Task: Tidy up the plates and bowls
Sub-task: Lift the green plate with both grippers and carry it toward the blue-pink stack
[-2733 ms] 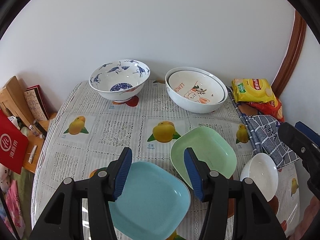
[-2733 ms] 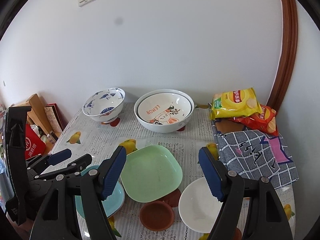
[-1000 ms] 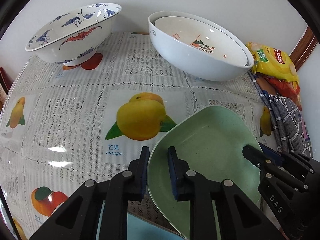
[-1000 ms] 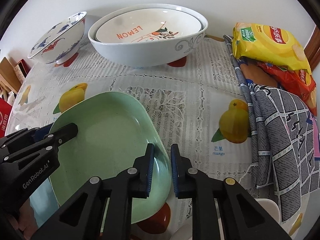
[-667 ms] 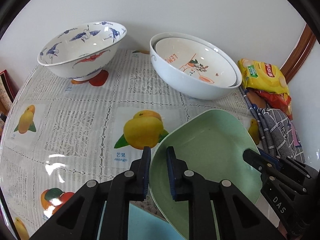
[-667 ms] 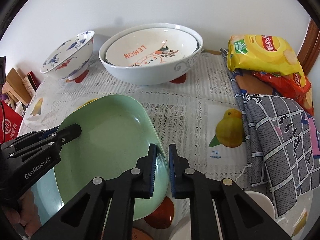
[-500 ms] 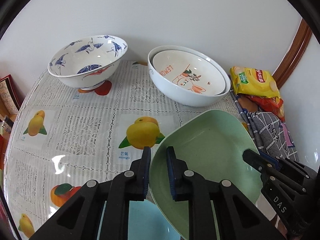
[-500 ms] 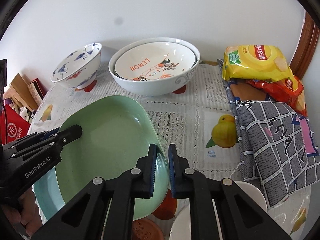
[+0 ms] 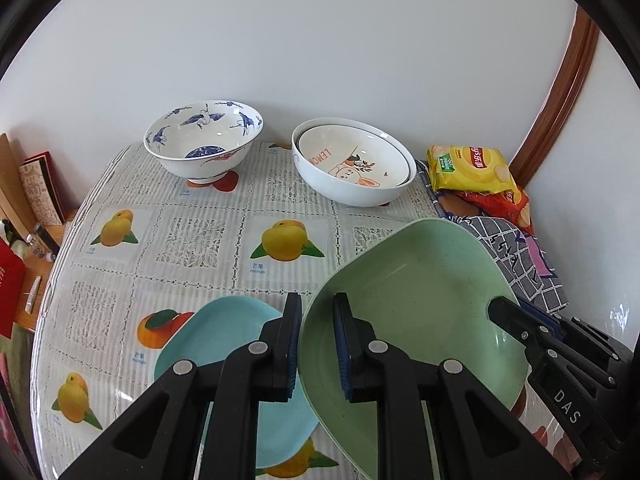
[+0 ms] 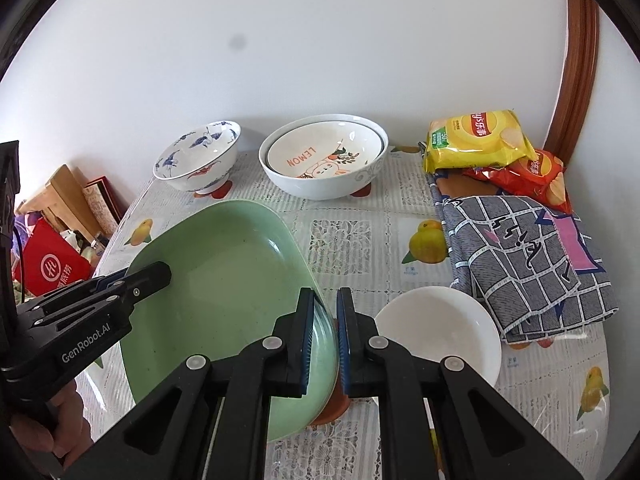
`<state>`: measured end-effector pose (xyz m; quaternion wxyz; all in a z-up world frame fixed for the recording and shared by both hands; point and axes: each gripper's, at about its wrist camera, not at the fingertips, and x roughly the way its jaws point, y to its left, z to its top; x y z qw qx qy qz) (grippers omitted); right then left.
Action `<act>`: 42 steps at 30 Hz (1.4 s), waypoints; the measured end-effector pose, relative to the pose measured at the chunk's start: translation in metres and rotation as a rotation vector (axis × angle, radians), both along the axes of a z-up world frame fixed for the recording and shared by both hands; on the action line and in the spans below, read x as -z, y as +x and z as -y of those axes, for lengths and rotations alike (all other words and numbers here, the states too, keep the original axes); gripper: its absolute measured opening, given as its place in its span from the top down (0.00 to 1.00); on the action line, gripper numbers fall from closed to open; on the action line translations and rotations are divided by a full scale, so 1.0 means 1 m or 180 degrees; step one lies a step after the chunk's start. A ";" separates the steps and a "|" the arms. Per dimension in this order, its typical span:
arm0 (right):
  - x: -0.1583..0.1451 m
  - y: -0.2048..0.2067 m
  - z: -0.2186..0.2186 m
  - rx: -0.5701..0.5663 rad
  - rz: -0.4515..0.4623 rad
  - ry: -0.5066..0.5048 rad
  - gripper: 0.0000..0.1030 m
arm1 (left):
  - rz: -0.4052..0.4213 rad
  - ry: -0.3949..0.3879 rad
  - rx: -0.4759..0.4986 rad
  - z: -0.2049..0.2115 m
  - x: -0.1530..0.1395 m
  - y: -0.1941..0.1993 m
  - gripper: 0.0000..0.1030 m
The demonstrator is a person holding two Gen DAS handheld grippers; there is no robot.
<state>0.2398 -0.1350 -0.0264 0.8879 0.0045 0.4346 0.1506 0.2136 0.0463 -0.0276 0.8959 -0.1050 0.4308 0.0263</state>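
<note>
1. I hold the pale green square plastic plate (image 9: 420,312) off the table; my left gripper (image 9: 316,344) is clamped on its left rim, my right gripper (image 10: 325,336) on its right rim.
2. The light blue square plate (image 9: 224,344) lies lower left in the left wrist view, below and beside the green one, nearer my left gripper.
3. Both grippers reach forward with the plate spanning side to side between them; I judge stacking needs a leftward carry, then lowering.

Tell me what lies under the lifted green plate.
Beneath the square green plate, the square light-blue plate lies on the tablecloth; a reddish-brown disc peeks out too. The rest underneath is hidden.
</note>
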 end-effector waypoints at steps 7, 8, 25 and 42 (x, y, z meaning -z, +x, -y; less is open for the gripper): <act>-0.010 -0.028 0.006 0.0048 0.0062 0.0049 0.89 | 0.0061 0.0022 0.0006 0.004 -0.011 -0.022 0.85; -0.010 -0.030 0.006 0.0054 0.0072 0.0046 0.89 | 0.0065 0.0017 0.0007 0.004 -0.011 -0.024 0.85; -0.014 -0.040 -0.001 0.0019 0.0098 0.0027 0.89 | 0.0069 0.0005 -0.0051 -0.004 -0.010 -0.035 0.85; 0.011 -0.026 -0.051 -0.0291 -0.0016 -0.0011 0.89 | -0.0063 -0.0090 -0.0373 -0.054 0.017 -0.039 0.85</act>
